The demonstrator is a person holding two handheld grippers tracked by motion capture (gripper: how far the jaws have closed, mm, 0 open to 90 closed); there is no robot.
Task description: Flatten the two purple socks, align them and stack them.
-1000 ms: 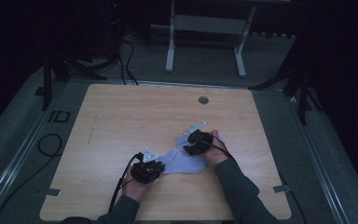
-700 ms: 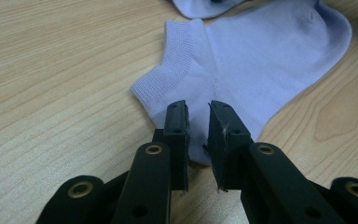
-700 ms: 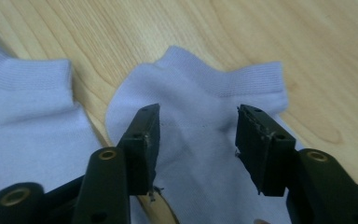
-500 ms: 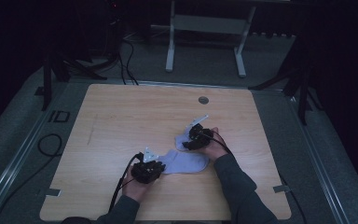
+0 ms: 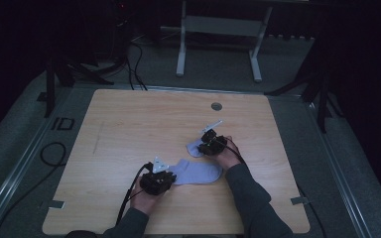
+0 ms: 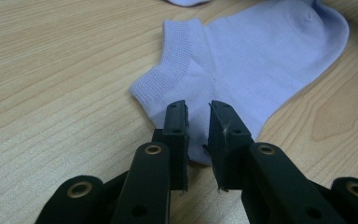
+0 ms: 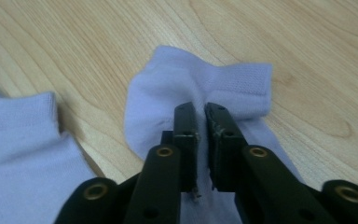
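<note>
Two lilac socks [image 5: 198, 173] [image 5: 196, 148] — two grippers [image 5: 164, 174] [image 5: 206, 144], one wooden table [image 5: 129, 124].

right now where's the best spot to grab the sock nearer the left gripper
Take the sock at its ribbed cuff, coming in low from the person's side, as the left gripper does now, pinched on the fabric just below the cuff. The sock lies flat on the table; the cuff's thicker open edge probably gives the surest bite.
</note>
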